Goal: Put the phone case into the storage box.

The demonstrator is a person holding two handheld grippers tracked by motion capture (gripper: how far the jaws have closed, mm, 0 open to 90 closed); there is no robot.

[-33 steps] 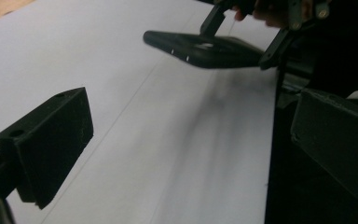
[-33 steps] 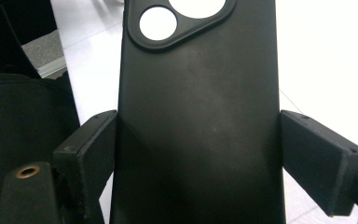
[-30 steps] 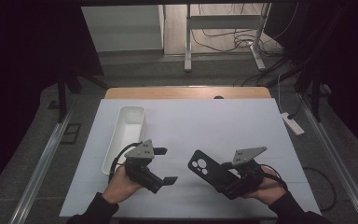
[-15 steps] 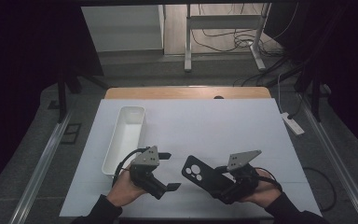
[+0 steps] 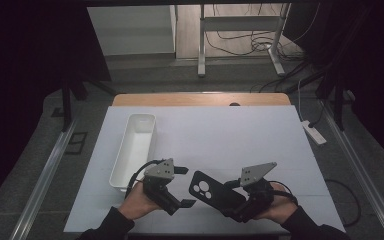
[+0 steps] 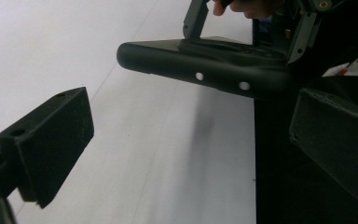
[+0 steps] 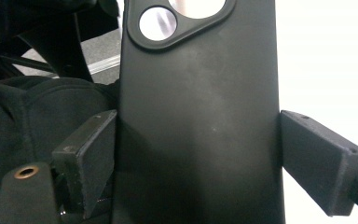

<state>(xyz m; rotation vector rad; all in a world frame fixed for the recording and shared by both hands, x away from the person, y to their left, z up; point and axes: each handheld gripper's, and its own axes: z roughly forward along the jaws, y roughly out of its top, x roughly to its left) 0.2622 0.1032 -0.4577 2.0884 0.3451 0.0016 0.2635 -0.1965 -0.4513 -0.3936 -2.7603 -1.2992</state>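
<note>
My right gripper is shut on a black phone case and holds it just above the white table near the front edge, camera cutout pointing left. In the right gripper view the case fills the gap, and both pads press its long sides. To the case's left, my left gripper stands open and apart from it, jaws pointing right toward it. In the left gripper view the case's rounded edge hangs ahead of the open jaws, with nothing between the pads.
A long white tray lies on the left part of the table, just behind my left hand. A wooden strip runs along the far edge. Metal frame legs and a power strip are on the floor beyond.
Both hands have drifted a little toward the near edge of the table, the case going with the right gripper. The grip and the left jaws look the same.
</note>
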